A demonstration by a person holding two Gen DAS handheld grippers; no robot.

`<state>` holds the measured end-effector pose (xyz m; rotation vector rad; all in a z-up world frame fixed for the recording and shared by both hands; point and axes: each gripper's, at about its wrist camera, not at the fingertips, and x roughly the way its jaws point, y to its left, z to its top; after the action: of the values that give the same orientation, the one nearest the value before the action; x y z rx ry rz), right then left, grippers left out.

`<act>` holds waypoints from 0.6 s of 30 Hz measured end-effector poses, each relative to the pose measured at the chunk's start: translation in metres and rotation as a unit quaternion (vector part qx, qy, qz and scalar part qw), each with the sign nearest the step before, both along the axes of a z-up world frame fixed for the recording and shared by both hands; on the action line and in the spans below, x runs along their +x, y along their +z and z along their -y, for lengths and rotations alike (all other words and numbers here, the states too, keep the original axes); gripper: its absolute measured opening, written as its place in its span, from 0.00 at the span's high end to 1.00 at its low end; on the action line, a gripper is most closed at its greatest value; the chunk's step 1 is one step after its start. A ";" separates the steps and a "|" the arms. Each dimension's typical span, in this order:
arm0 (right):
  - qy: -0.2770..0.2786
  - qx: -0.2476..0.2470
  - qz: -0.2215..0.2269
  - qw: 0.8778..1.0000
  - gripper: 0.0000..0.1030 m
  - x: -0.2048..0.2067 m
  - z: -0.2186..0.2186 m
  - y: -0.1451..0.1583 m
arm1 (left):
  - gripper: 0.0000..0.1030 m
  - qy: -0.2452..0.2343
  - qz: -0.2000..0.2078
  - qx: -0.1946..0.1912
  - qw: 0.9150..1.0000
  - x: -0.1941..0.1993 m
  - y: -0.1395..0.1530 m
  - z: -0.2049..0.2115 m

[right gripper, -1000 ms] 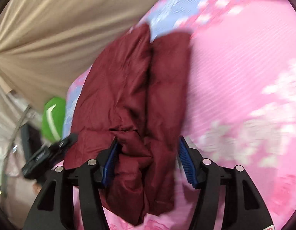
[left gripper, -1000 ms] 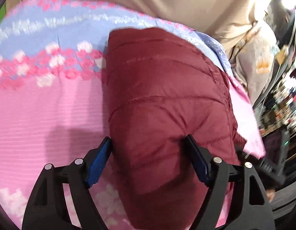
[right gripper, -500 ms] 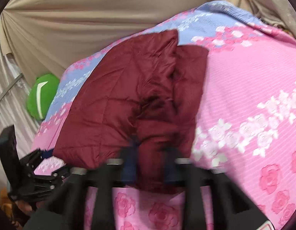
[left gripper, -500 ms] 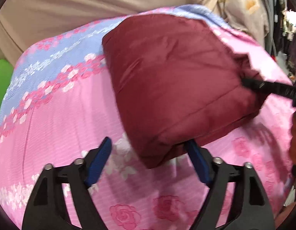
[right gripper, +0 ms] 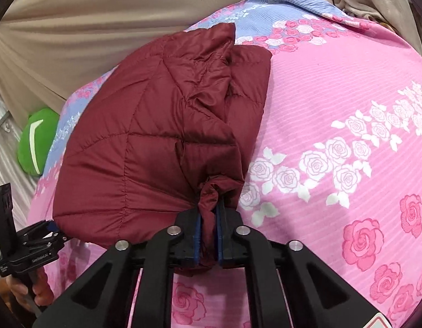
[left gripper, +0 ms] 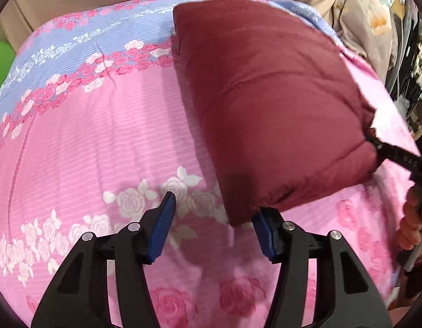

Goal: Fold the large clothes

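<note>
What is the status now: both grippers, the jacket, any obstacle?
Left gripper open, at the near corner of the maroon jacket. Right gripper shut on bunched jacket edge. Jacket folded on pink bedspread. No obstacle seen.

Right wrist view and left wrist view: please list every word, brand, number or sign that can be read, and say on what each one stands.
Left gripper body, white lettering, right wrist view: too small and blurred to read.
Right gripper's arm, faint marks, left wrist view: unreadable.
Green cushion: a white curved stripe, no letters.
Red-edged sticker, bottom edge of the right wrist view: cut off, unreadable.
Maroon jacket and floral bedsheet: no text.
</note>
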<state>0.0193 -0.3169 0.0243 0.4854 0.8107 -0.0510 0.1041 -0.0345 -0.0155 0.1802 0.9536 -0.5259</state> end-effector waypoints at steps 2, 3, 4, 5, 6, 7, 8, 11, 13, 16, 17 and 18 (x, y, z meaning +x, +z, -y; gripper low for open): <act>-0.006 0.013 0.012 1.000 0.83 -0.010 0.005 0.007 | 0.47 -0.006 0.001 -0.019 1.000 -0.005 0.013 -0.009; -0.009 0.019 0.018 1.000 0.81 -0.013 0.006 0.010 | 0.41 -0.007 0.004 -0.030 1.000 -0.008 0.022 -0.012; -0.013 0.032 0.028 0.999 0.77 -0.018 0.011 0.018 | 0.37 -0.006 0.011 -0.045 0.999 -0.010 0.032 -0.017; -0.016 0.038 0.035 0.999 0.68 -0.020 0.014 0.022 | 0.28 -0.003 0.017 -0.059 0.998 -0.009 0.040 -0.020; -0.020 0.045 0.043 0.998 0.59 -0.021 0.019 0.027 | 0.18 0.000 0.022 -0.076 0.997 -0.008 0.050 -0.022; -0.025 0.055 0.053 0.997 0.44 -0.021 0.024 0.033 | 0.12 0.006 0.029 -0.093 0.995 -0.005 0.059 -0.023; -0.027 0.062 0.060 0.996 0.38 -0.018 0.029 0.036 | 0.06 0.014 0.035 -0.107 0.994 0.001 0.065 -0.021; -0.016 0.082 0.053 0.995 0.33 0.001 0.033 0.035 | 0.05 0.026 0.022 -0.121 0.992 0.026 0.068 -0.007; -0.004 0.099 0.031 0.995 0.33 0.016 0.032 0.023 | 0.05 0.032 -0.009 -0.121 0.992 0.050 0.057 0.007; 0.003 0.124 0.003 0.992 0.33 0.030 0.027 0.003 | 0.05 0.038 -0.060 -0.114 0.991 0.075 0.035 0.027; 0.005 0.131 0.000 0.991 0.32 0.033 0.025 -0.001 | 0.05 0.040 -0.071 -0.113 0.990 0.079 0.028 0.031; 0.009 0.138 -0.001 0.990 0.31 0.036 0.024 -0.005 | 0.04 0.040 -0.079 -0.115 0.989 0.083 0.023 0.037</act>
<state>0.0549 -0.3414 0.0195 0.7400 0.8285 0.0782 0.1869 -0.0713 0.0073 -0.1083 1.0416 -0.5782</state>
